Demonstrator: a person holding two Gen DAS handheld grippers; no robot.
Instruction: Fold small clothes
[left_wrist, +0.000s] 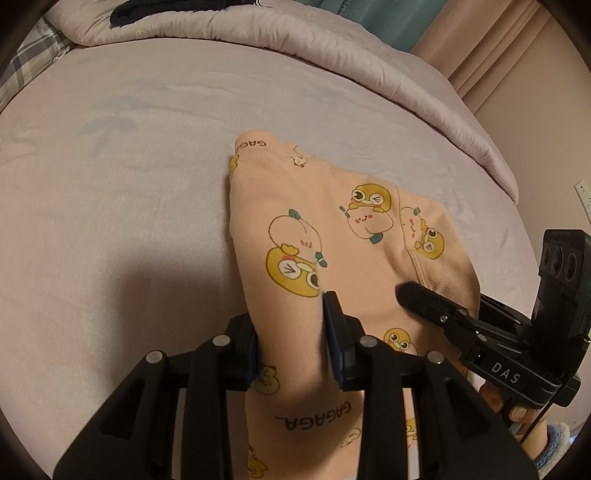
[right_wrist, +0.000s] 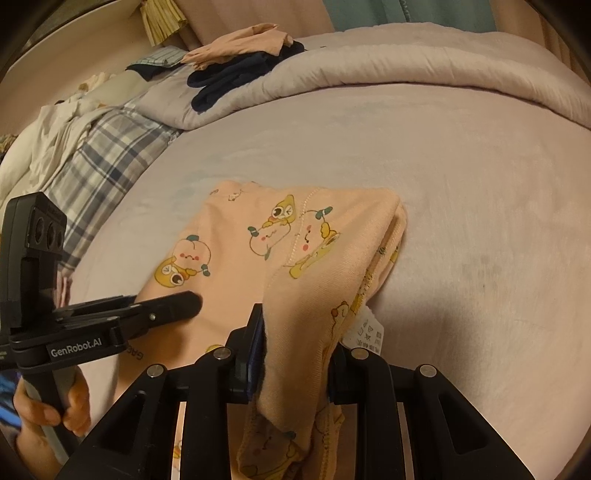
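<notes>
- The small peach cotton garment printed with yellow cartoon ducks and pale peaches (left_wrist: 332, 236) lies on the pale lilac bed sheet (left_wrist: 110, 206), its near end lifted off the sheet by both claws.
- The left gripper (left_wrist: 291, 332) has a thick fold of the peach cloth between its blue pads; the cloth fills the gap, so it looks clamped on the fabric, though loosely.
- The right gripper (right_wrist: 295, 354) is clamped on a bunched edge of the same garment, with the white care label (right_wrist: 364, 332) hanging just beside its right-hand finger.
- Progress, as I judge it: the garment already seems doubled over, since a stitched hem (right_wrist: 303, 221) crosses its upper face and layered edges show on its right side. A further fold, laying it down and smoothing it look left to do.
- More clothes wait at the far end: a dark navy piece (right_wrist: 236, 79) and a peach-coloured piece (right_wrist: 240, 42) lie heaped on the rolled lilac quilt (right_wrist: 424, 70), apparently unfolded.
- A blue-and-grey plaid cloth (right_wrist: 107, 155) and crumpled white fabric (right_wrist: 51, 136) sit at the bed's left edge.
- Teal and beige curtains (left_wrist: 480, 55) hang behind the bed under dim, warm light.
</notes>
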